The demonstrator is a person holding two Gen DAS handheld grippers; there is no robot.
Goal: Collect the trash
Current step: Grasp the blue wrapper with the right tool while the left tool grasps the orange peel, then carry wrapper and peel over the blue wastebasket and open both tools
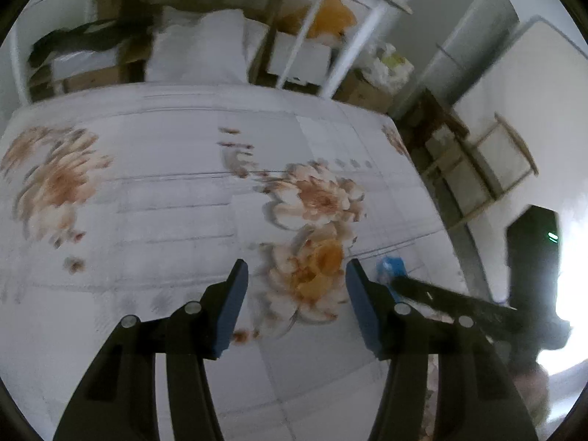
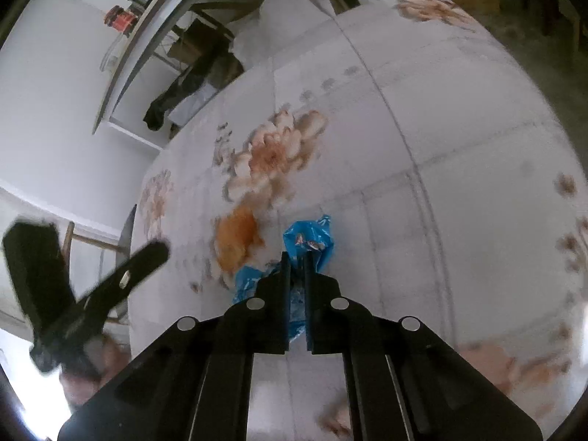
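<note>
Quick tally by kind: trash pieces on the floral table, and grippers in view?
Blue wrapper, pinched in the right gripper: 1
Grippers, right plus left gripper with nothing between its fingers: 2
Floral table: 1
Total: 4

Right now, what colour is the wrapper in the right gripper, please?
Bright blue wrapper; right wrist view.

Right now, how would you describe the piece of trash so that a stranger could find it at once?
Look at the table with the pale flowered cloth. Beside the orange flower print lies a crumpled blue plastic wrapper, and the right gripper is shut on it. It is the only bright blue, loose thing on the cloth; everything around it is flat print.
</note>
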